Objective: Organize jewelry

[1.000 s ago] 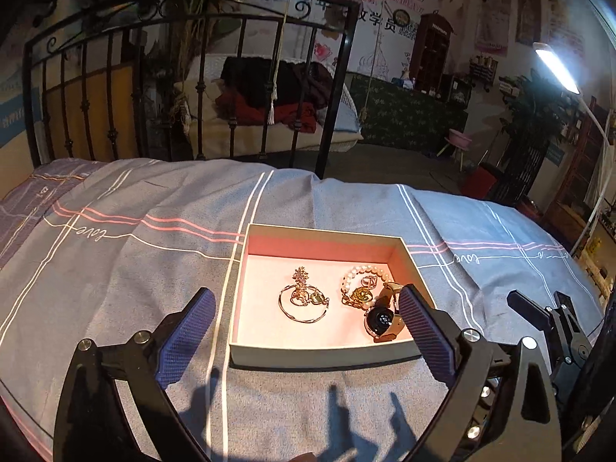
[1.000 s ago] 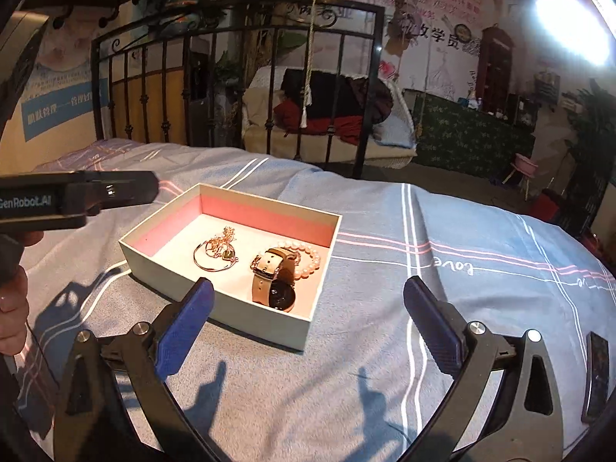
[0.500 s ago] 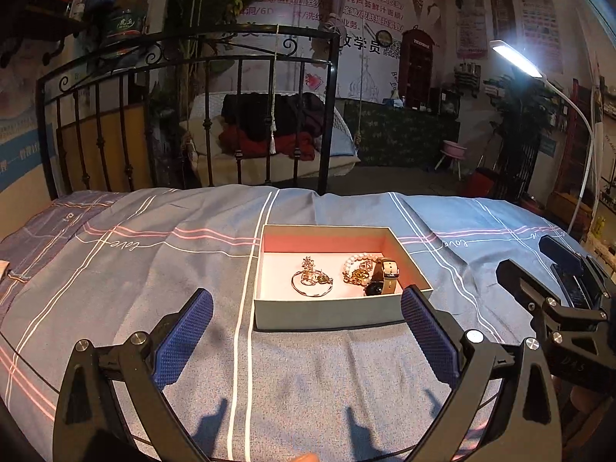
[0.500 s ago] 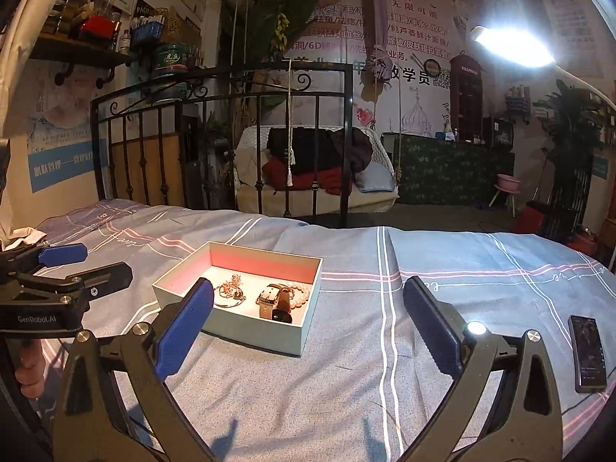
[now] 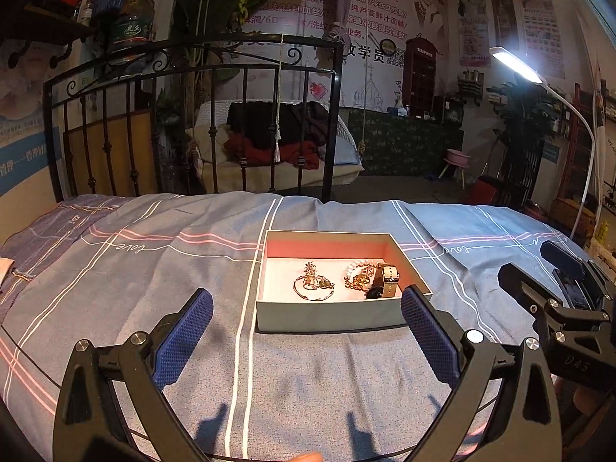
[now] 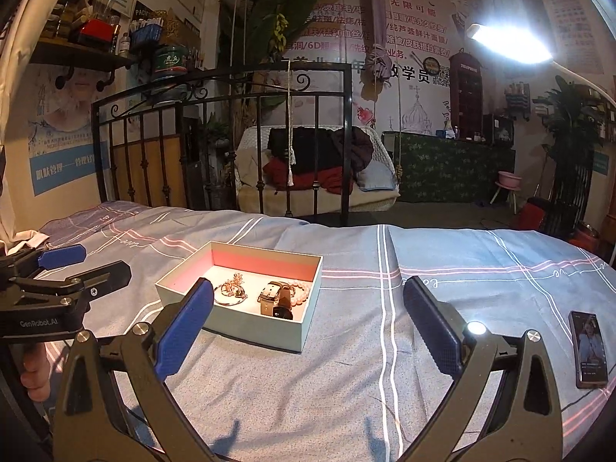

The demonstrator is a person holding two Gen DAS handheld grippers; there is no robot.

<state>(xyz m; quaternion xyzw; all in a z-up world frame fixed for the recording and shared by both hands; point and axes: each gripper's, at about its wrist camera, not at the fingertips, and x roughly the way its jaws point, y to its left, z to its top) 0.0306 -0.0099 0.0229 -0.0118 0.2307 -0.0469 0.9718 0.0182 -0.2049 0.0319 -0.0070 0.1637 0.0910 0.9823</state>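
- Pale card with a pink lining: that is the jewelry box (image 5: 338,313), seen at the centre of the left wrist view, resting on the blue-grey striped bedspread (image 5: 154,269).
- Inside the box, a gold bangle with a charm (image 5: 312,287) is seen left of centre, and a pearl bracelet (image 5: 356,269) lies against a watch (image 5: 385,279) toward the right wall.
- The left gripper (image 5: 306,331) is held wide apart, nothing between its blue pads, low over the bedspread at the bottom of the frame.
- The right gripper (image 6: 308,331) is likewise spread and empty; in its view the box (image 6: 269,331) sits left of centre.
- A clear change from a second ago is noted: both cameras were then close over the box, and now both have been drawn back and levelled, so more room and less box is shown.
- The contents are unmoved across the views, with all three pieces inside.
- A phone (image 6: 588,348) lies at the lower right of the right wrist view, well apart from the box.
- The retreat is judged a sign that the sorting is finished or nearly so: no jewelry is seen loose on the bedspread.
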